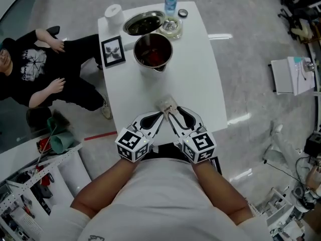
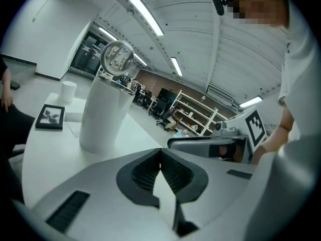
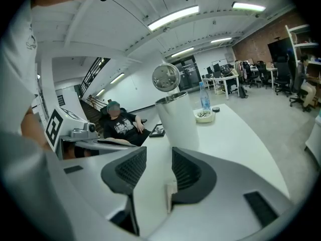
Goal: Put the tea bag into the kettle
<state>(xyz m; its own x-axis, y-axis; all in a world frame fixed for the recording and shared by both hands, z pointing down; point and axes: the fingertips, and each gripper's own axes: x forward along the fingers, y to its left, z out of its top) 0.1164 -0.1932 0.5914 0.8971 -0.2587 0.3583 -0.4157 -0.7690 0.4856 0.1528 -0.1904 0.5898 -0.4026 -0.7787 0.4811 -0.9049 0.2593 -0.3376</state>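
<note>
tea bag [image 1: 167, 106]: small, pale, flat packet; its print is too small to read.
tea bag, place: at the near end of the table [image 1: 200, 84], well apart from the kettle, pinched in the jaws of the left gripper [image 1: 161, 115]; one edge lies against a jaw of the right gripper [image 1: 171, 116], whose jaws stand apart.
kettle [image 1: 153, 50]: round, white outer wall, steel rim, dark reddish inside.
kettle, state: upright on the table, lid [image 2: 116, 58] tipped back open.
</note>
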